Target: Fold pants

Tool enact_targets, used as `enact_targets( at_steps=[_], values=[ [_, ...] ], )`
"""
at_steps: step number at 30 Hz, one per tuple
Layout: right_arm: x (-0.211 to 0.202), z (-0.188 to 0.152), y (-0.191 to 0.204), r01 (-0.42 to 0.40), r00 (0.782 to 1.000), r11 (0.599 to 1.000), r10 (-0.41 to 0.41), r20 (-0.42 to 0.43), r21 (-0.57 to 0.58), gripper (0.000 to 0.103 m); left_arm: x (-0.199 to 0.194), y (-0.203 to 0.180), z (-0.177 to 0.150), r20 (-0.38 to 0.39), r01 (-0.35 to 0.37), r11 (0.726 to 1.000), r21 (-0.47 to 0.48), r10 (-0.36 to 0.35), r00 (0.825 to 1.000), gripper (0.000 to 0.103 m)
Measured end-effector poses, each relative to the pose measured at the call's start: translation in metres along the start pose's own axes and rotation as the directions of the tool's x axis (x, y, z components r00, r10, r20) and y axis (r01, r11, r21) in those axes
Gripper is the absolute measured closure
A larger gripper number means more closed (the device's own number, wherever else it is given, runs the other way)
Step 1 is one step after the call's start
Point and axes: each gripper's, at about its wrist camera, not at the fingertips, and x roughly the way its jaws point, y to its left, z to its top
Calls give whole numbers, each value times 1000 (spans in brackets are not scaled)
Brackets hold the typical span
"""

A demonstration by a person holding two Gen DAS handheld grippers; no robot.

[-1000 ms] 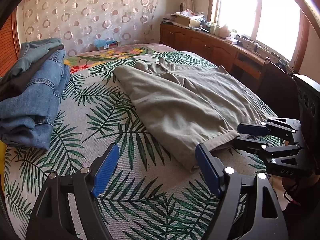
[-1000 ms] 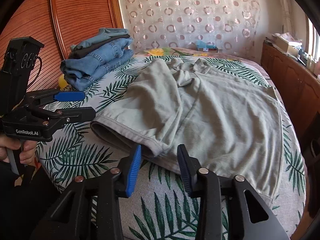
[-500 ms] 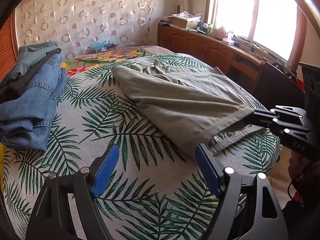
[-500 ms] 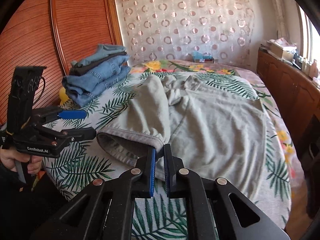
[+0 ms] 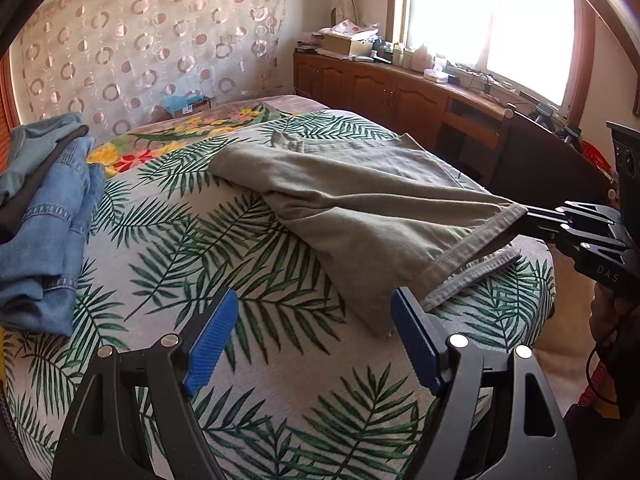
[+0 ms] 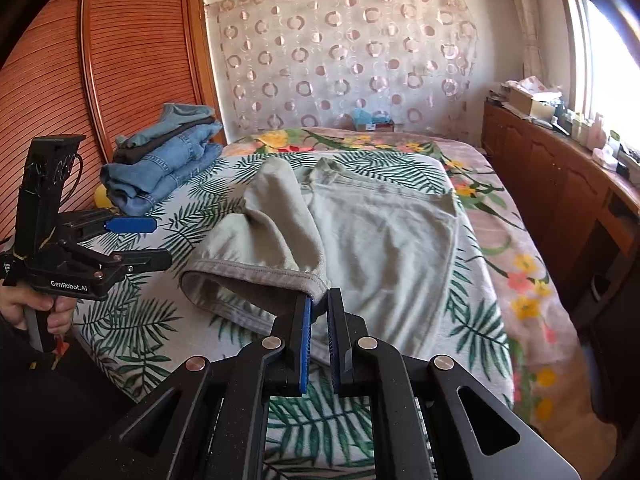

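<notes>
Against the frames a second ago: the right tongs (image 6: 318, 304), then apart around the hem, are now pinched almost closed on the hem of one leg of the olive-green cotton pants (image 5: 360, 184), and that hem is lifted off the palm-leaf printed bedspread (image 5: 192, 240); the hem opening gapes. The left tongs (image 5: 312, 336) stand wide apart, holding nothing, above the bedspread just beside the hem's lower edge. The rest of the pants lies spread flat mid-bed. Count: one pair of pants, two tongs, one stack of folded blue denim garments (image 6: 160, 164) by the headboard side.
</notes>
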Motion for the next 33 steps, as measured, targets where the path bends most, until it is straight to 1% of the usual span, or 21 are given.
enact_targets(
  at_steps=[6,14,17,25,29,33],
  values=[
    [-8,-6,-8,41,999,999,-41,-2,30,95,7,-13,8,-2,12,999,30,-12,1000,24],
    [-9,-18,-9,70,997,996,-68,-38,56,95,15,-23,11,-16,18,999,45,-17,1000,24],
    [-10,-20,-7,70,996,995,-67,-50,64,95,17,-23,10,-21,17,999,44,-16,1000,24],
    [-12,-16,-17,63,995,994,-56,-83,87,95,20,-23,9,-25,17,999,39,-16,1000,24],
    [-14,-15,-19,66,993,995,-57,-100,80,95,21,-21,9,-18,19,999,33,-18,1000,24],
    [-19,-12,-26,61,995,993,-53,-85,103,95,23,-14,14,-5,16,999,28,-16,1000,24]
  ],
)
